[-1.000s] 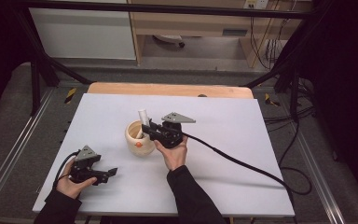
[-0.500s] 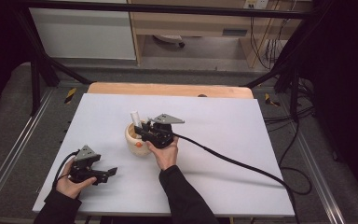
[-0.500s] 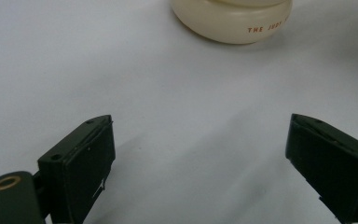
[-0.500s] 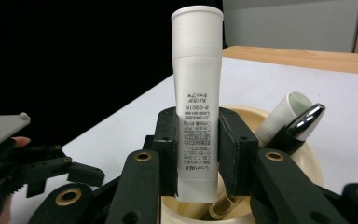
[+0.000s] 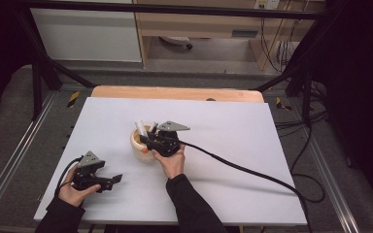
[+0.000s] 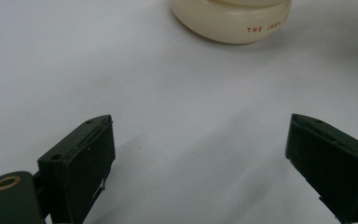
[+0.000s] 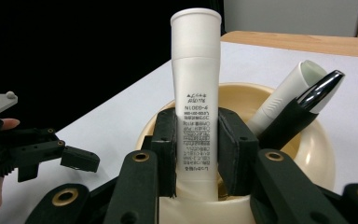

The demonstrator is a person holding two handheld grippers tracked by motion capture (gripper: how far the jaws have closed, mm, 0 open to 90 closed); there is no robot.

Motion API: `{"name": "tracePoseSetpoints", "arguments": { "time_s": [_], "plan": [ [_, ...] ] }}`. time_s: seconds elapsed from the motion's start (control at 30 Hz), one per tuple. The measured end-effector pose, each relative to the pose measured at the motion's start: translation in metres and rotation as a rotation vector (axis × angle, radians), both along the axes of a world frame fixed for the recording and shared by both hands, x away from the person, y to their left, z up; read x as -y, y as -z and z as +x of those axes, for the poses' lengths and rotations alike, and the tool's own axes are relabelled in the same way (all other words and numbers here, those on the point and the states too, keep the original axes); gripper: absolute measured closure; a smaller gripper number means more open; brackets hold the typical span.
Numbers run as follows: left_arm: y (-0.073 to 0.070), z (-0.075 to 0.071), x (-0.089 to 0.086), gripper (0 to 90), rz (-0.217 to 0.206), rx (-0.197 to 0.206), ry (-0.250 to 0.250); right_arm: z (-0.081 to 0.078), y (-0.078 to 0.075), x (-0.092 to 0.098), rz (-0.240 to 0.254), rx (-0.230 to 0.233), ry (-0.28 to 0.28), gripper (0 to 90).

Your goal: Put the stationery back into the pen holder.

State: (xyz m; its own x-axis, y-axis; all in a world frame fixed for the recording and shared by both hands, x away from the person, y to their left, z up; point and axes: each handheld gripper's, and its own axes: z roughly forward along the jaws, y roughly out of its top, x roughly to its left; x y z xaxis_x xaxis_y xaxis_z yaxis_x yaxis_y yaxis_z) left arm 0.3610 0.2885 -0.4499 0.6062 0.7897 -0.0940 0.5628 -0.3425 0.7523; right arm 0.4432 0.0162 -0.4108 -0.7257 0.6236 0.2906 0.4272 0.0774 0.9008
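Since the earlier high view, my right hand-held gripper (image 5: 148, 137) had come down and leftward over the cup (image 5: 140, 145); the left one had not shifted.

Left to right: the left hand-held gripper (image 5: 110, 180) rested low near the worktop's (image 5: 252, 145) front left corner, jaws spread wide with nothing between them, the cup's cream base (image 6: 230, 21) well ahead of it. At the centre stood the cup, holding a slanted white tube (image 7: 286, 95) and a dark pen with a silver tip (image 7: 307, 109). The right hand-held gripper (image 7: 198, 149) had its pads clamped narrow on an upright white tube (image 7: 196, 93), whose foot sat inside the cup.

Judgement on the step: seating the tube in the cup. I would keep it vertical, lower until the foot bottoms out, then open without dragging the pads sideways against the rim or nudging the slanted items.

Hard to make out: the tube's lower end and the cup floor were hidden behind the jaws; the print on the tube was unreadable; an orange spot (image 5: 145, 150) at the cup's side I could not identify.
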Motion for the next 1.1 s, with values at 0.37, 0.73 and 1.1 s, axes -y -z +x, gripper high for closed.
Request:
{"name": "tracePoseSetpoints", "arguments": {
  "time_s": [0.37,0.73,1.1],
  "plan": [
    [0.0,0.0,0.0,8.0,0.001,-0.002,-0.001,-0.003,-0.009,0.004,-0.025,0.025,-0.005,69.0],
    [0.0,0.0,0.0,8.1,-0.003,-0.006,-0.001,-0.014,-0.033,0.022,-0.078,0.056,-0.031,40.0],
    [0.0,0.0,0.0,8.0,-0.011,-0.016,-0.001,-0.019,-0.041,0.071,-0.16,-0.003,-0.045,11.8]
  ]
}}
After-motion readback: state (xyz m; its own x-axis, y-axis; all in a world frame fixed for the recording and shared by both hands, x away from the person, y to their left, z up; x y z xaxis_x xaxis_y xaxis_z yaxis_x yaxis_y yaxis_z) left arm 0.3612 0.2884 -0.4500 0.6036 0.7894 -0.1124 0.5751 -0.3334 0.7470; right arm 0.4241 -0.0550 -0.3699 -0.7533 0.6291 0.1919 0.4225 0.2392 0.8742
